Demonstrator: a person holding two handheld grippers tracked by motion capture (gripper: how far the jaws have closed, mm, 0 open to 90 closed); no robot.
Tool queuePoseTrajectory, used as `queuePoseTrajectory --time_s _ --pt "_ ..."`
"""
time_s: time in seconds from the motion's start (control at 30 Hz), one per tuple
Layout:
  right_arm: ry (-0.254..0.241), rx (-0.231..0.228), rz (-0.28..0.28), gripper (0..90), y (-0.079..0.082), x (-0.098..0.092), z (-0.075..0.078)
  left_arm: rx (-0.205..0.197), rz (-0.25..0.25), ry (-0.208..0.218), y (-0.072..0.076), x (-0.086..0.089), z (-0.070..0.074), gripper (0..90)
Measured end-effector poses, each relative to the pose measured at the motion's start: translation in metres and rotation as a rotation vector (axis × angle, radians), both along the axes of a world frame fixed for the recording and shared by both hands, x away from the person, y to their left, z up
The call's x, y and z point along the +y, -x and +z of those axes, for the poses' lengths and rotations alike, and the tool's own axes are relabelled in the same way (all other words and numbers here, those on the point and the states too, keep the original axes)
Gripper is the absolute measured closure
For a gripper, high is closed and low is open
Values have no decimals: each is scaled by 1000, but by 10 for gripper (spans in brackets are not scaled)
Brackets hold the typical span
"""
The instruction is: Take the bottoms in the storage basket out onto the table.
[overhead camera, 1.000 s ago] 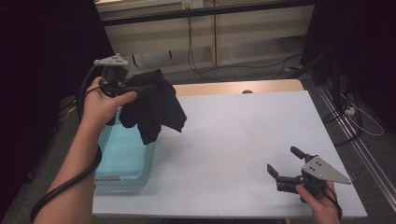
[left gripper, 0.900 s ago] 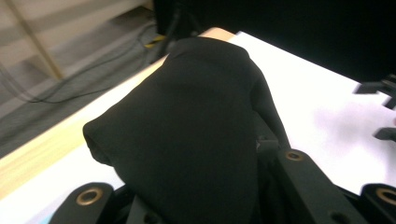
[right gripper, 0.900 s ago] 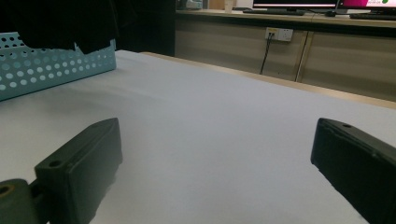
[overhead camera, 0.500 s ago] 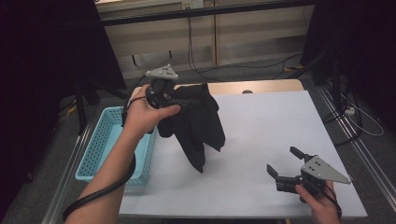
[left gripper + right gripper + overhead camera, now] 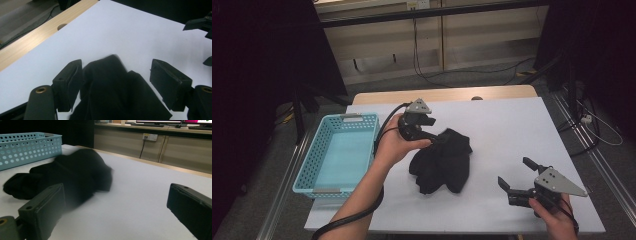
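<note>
One black cloth (image 5: pixel 442 161) lay crumpled mid-table on the white tabletop (image 5: pixel 512 125), beside the blue basket (image 5: pixel 337 152). The left gripper (image 5: pixel 439 140) had just spread its jaws, the cloth loose between them. Well apart, the right gripper (image 5: pixel 517 175) stood agape, holding nothing.

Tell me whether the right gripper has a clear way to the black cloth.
Probably yes: the right gripper, jaws open, faces the black cloth across bare white table, nothing between.

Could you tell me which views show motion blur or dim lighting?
Right gripper view: the black cloth is smeared at its edges, the basket sharp. Left gripper view: the cloth's top edge blurs between the left claw's pads. High view: dim surroundings, bright table.
</note>
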State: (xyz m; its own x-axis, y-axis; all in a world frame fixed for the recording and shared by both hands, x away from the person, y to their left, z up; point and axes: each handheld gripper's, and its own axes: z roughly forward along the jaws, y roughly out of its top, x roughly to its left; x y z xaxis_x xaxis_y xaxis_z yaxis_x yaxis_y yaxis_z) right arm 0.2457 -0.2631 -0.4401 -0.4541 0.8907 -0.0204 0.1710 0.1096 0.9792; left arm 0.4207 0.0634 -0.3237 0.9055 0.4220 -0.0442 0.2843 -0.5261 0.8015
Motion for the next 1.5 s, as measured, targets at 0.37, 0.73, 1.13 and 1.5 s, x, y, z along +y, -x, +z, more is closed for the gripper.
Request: queuePoseTrajectory --time_s 0.37,0.73,1.13,1.5 --pt "25 44 15 9 -13 7 0 24 89 22 8 31 -31 105" --pt "55 100 81 16 -36 40 3 47 145 -9 22 51 -58 77" --pt "89 160 125 37 -58 67 -3 50 154 4 27 56 -73 68" --pt "90 199 141 73 -71 81 -5 70 161 16 27 62 -85 48"
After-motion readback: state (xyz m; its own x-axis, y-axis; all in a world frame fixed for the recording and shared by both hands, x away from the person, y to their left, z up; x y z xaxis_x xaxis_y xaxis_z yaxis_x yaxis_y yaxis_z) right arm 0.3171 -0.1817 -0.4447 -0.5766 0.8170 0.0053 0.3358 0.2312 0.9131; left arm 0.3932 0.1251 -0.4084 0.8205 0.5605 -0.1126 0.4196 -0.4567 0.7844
